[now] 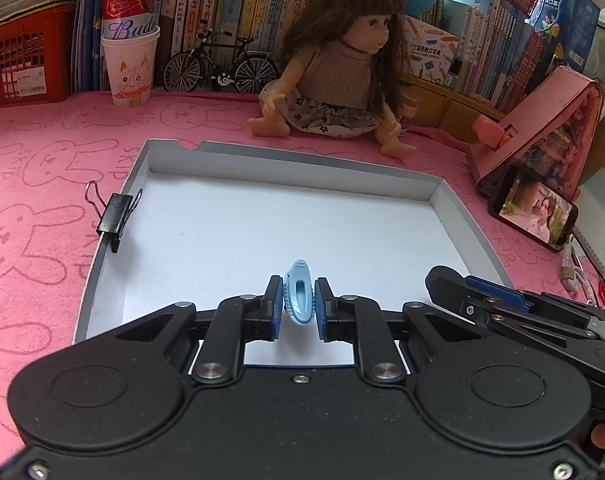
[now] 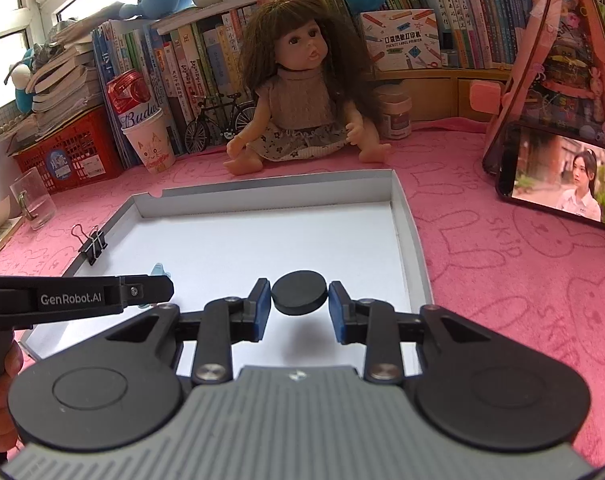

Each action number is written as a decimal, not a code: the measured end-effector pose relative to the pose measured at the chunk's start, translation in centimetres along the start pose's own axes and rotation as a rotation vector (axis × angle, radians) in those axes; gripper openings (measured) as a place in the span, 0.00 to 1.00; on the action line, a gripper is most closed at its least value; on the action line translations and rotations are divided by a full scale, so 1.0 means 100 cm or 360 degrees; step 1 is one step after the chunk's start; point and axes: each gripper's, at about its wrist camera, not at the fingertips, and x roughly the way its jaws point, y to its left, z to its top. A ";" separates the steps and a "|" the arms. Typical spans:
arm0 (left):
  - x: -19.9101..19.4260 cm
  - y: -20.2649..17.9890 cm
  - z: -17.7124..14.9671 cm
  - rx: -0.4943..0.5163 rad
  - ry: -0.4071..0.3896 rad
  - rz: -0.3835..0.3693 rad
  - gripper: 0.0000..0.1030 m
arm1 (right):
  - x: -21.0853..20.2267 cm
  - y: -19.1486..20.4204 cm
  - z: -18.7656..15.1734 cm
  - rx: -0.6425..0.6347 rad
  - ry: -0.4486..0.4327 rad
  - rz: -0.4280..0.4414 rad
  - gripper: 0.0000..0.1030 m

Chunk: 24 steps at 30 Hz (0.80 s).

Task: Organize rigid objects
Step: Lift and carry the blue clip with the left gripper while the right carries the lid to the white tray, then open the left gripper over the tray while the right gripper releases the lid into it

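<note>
My left tool (image 1: 298, 304) pinches the small blue plastic clip (image 1: 299, 298) upright; my right tool (image 2: 299, 300) clamps the flat black disc (image 2: 299, 297). Both hang directly over the shallow white cardboard tray (image 1: 238, 156).

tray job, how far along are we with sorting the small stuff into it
Done: nothing lies loose in the white tray; only a black binder clip sits on its left rim. In hand: the left gripper holds a blue clip, the right gripper a black disc, both above the tray floor. Left: setting both down.

blk grippers (image 1: 298, 307), blue fingers (image 2: 262, 312), silver screws
</note>
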 end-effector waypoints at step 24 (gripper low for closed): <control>0.010 -0.001 0.000 0.0014 0.0027 0.0010 0.16 | 0.019 0.001 -0.003 0.0021 0.0085 -0.0003 0.39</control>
